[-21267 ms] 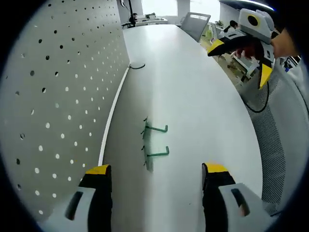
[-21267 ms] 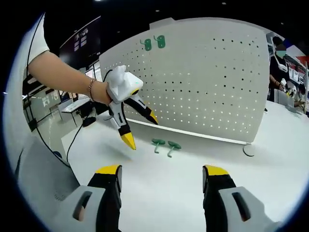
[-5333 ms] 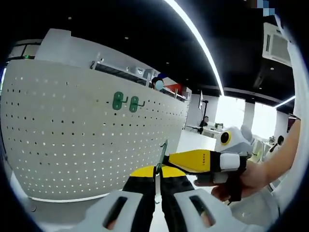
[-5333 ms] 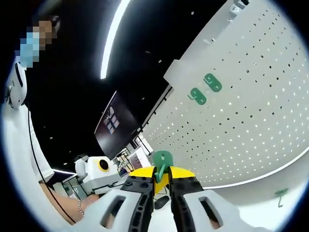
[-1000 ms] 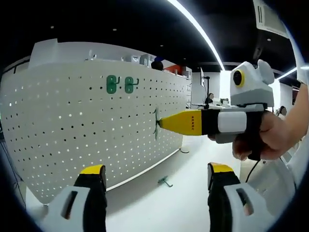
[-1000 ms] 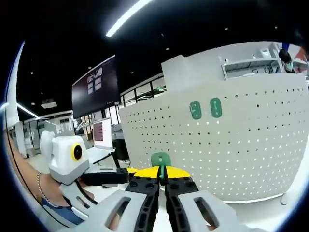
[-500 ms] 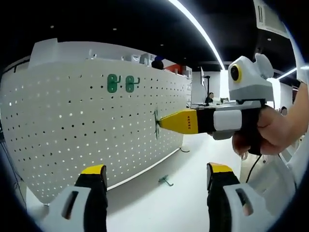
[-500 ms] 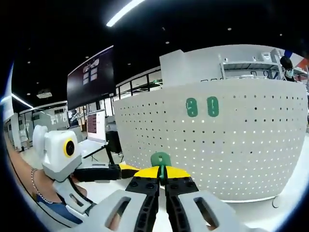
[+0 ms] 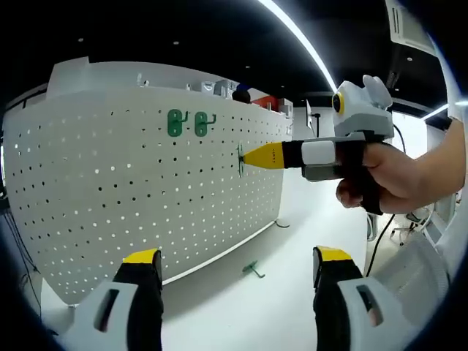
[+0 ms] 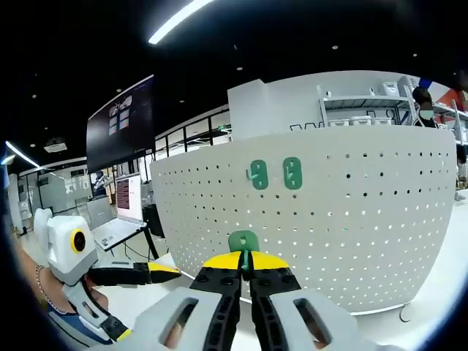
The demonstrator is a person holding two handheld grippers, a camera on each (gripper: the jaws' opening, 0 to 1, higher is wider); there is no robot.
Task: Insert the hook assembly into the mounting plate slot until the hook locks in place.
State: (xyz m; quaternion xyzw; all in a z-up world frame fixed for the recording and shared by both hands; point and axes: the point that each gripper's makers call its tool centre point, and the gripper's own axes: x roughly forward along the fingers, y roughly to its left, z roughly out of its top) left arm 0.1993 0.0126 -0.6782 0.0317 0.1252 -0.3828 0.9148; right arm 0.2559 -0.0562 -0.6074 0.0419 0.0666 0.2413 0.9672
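The white pegboard (image 9: 110, 190) (image 10: 351, 219) stands upright on the table, with two green hooks (image 9: 187, 123) (image 10: 276, 174) mounted side by side near its top. My right gripper (image 10: 245, 262) is shut on a third green hook (image 10: 243, 241), whose plate sticks up between the yellow tips. In the left gripper view, the right gripper (image 9: 252, 156) comes in from the right and holds that hook (image 9: 240, 158) right at the board's face. My left gripper (image 9: 235, 256) is open and holds nothing. Another green hook (image 9: 252, 270) lies on the table near the board's foot.
A hand (image 9: 387, 179) grips the right gripper's handle. The left gripper (image 10: 157, 269) shows low at the left of the right gripper view. The white table (image 9: 241, 314) runs along the board. Dark wall screens (image 10: 121, 117) and office desks lie behind.
In the last second the right gripper has carried its hook higher along the board, still at its face. The left gripper stays open and nearly still.
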